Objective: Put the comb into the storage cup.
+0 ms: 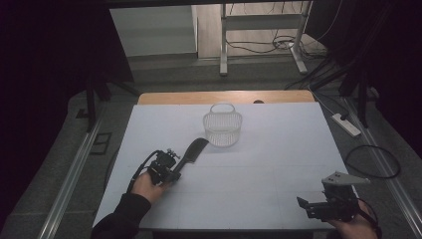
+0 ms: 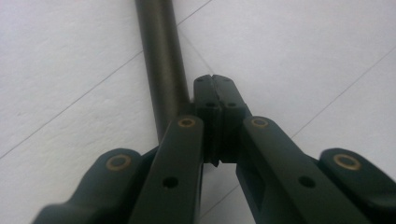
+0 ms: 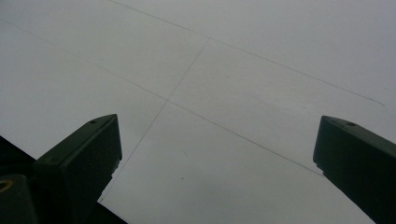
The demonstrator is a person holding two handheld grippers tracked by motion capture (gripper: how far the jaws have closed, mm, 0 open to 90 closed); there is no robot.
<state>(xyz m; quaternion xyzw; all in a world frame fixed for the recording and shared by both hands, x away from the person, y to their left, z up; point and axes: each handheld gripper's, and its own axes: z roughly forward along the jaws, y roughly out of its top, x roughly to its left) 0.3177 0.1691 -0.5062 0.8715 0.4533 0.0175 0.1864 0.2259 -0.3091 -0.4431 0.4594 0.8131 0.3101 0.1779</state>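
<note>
Black comb (image 1: pixel 193 151) beside left gripper (image 1: pixel 175 175), fingers together, right gripper (image 1: pixel 302 204) fingers apart, white table (image 1: pixel 278 149)

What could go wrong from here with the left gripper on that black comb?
1. The left gripper is shut beside the comb handle, not around it, so a lift would likely leave the comb behind.
2. A sweep forward could knock the basket close ahead.

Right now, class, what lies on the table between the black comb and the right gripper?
Nothing: in the high view, bare white table separates the comb from the right gripper.
</note>
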